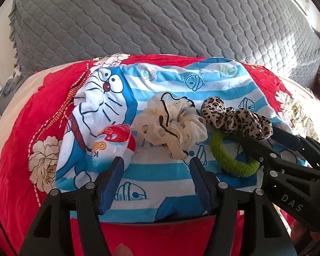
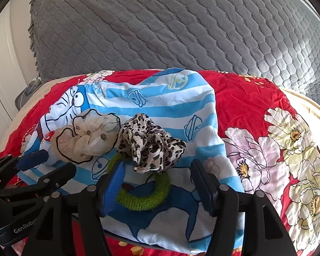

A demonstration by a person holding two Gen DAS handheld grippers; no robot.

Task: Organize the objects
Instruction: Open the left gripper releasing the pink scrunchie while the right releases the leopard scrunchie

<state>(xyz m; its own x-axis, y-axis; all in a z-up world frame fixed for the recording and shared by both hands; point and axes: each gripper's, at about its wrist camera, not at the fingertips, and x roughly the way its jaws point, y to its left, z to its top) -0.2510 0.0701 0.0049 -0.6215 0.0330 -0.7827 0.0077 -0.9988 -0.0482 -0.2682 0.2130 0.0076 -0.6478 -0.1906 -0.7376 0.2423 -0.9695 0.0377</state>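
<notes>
Scrunchies on a blue-striped cartoon cloth (image 1: 160, 98) spread over a red floral quilt (image 1: 21, 128), grey quilted cover (image 1: 138, 21) beyond. Cream scrunchie (image 1: 170, 125) at the middle, leopard scrunchie (image 1: 236, 117) just right of it, green ring (image 1: 232, 160) nearer and partly under the leopard one. Red-and-white packet (image 1: 115, 143) left of the cream scrunchie, touching the left gripper's (image 1: 155, 172) left blue pad. Left gripper partly open, nothing clamped, only striped cloth between its pads. Right gripper (image 2: 157, 181) partly open too, gripping nothing: green ring (image 2: 143, 194) lying in the gap, its left side against or just beside the left pad, cannot tell which; right pad well clear of it. Leopard scrunchie (image 2: 149, 145) just beyond those fingertips, overlapping the ring's far edge; cream scrunchie (image 2: 85, 136) to its left. From the left wrist view, right gripper's tips at the leopard scrunchie's near edge; contact unclear.
</notes>
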